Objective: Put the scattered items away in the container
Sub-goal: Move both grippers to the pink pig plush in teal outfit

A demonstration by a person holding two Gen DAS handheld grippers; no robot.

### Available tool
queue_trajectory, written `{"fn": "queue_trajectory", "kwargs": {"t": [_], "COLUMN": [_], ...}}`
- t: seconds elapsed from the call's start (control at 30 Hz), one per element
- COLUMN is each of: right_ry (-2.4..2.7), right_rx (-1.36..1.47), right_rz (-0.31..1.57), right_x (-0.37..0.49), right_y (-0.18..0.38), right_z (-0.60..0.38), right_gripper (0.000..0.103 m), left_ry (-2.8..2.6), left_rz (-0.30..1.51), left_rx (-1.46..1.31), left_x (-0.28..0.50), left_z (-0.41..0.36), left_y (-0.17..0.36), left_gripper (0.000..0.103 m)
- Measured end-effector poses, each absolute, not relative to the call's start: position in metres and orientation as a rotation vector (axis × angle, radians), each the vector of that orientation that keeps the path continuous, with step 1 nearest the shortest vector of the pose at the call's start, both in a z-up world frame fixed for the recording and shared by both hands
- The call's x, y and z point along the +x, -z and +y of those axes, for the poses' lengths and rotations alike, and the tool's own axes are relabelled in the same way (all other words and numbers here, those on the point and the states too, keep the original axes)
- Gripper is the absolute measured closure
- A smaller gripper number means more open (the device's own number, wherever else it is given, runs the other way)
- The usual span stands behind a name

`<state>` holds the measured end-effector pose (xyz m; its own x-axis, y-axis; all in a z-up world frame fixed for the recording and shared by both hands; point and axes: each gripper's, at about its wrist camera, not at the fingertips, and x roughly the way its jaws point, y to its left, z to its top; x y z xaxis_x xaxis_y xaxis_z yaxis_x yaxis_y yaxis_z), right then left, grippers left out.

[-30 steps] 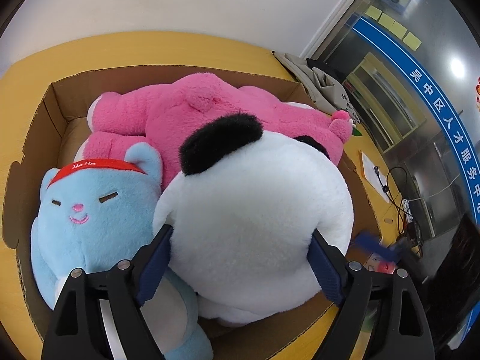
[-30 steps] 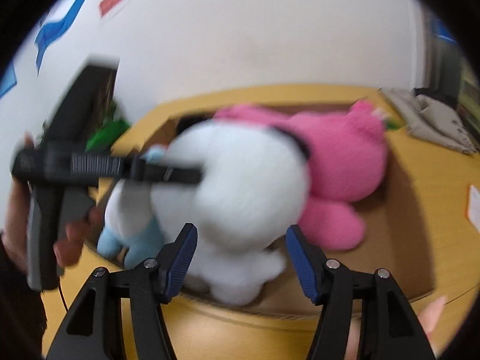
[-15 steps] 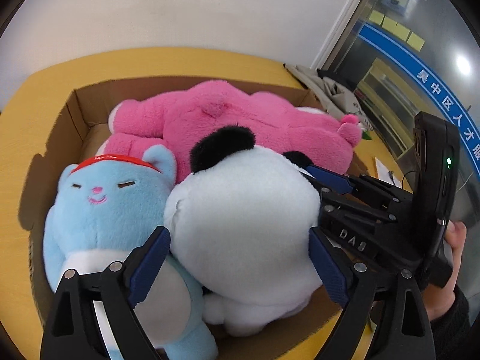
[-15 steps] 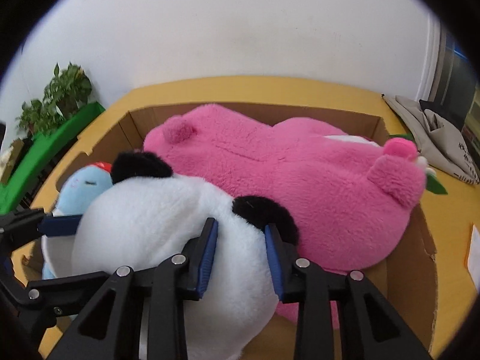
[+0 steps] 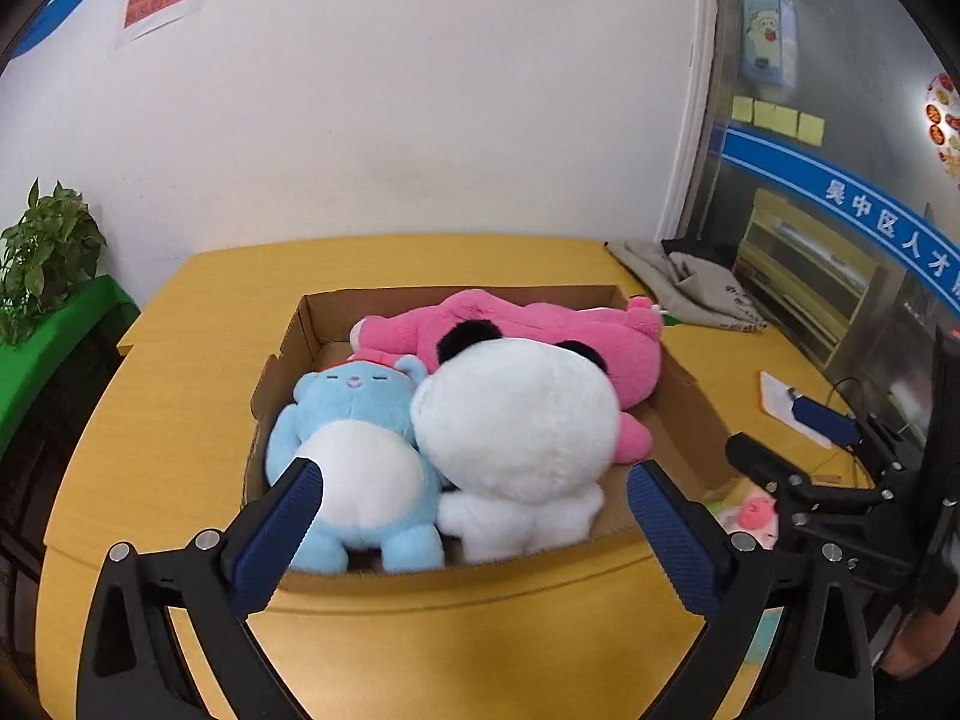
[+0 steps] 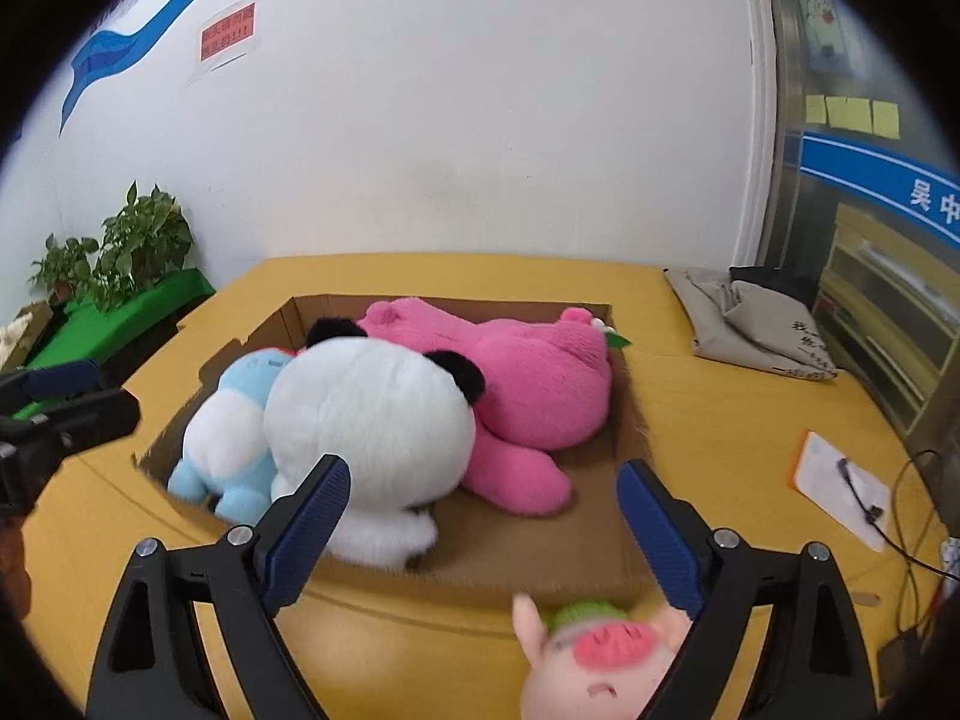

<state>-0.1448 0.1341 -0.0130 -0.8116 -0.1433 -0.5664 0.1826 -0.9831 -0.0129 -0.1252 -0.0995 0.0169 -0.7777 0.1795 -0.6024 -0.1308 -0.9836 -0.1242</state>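
A cardboard box (image 5: 690, 402) (image 6: 624, 438) on the yellow table holds three plush toys: a white panda (image 5: 516, 426) (image 6: 372, 414), a light blue bear (image 5: 354, 444) (image 6: 234, 438) and a pink toy (image 5: 540, 324) (image 6: 534, 372). My left gripper (image 5: 474, 516) hangs before the box's near wall, its jaws opening wide with nothing between them. My right gripper (image 6: 480, 516) is also back from the box, jaws opening and bare. A small pink pig plush (image 6: 594, 654) (image 5: 756, 510) lies on the table outside the box, just under the right gripper's right finger.
A grey folded cloth bag (image 5: 690, 282) (image 6: 756, 318) lies at the table's far right. A white card and cable (image 6: 846, 486) sit at the right edge. Potted plants on a green stand (image 6: 120, 264) are left of the table. A white wall rises behind.
Both grippers let go of the white panda and pulled back from the box; the left one rose. The right jaws, pinched on the panda's back half a second ago, have spread wide. The panda stays inside.
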Motion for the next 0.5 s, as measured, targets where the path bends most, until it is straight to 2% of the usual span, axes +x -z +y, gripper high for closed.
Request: {"fn": "queue_trajectory", "kwargs": {"t": [0.5], "right_ry": [2.817], "right_rx": [0.849], "right_rz": [0.139], "right_x": [-0.067], "right_y": [-0.006], "right_z": [0.136], "right_gripper": [0.012], "left_ry": [-2.789], "left_rz": [-0.09], "left_rx": [-0.899], "left_x": [-0.048], "left_z": [-0.068], "left_y": [-0.044], "left_gripper": [0.0]}}
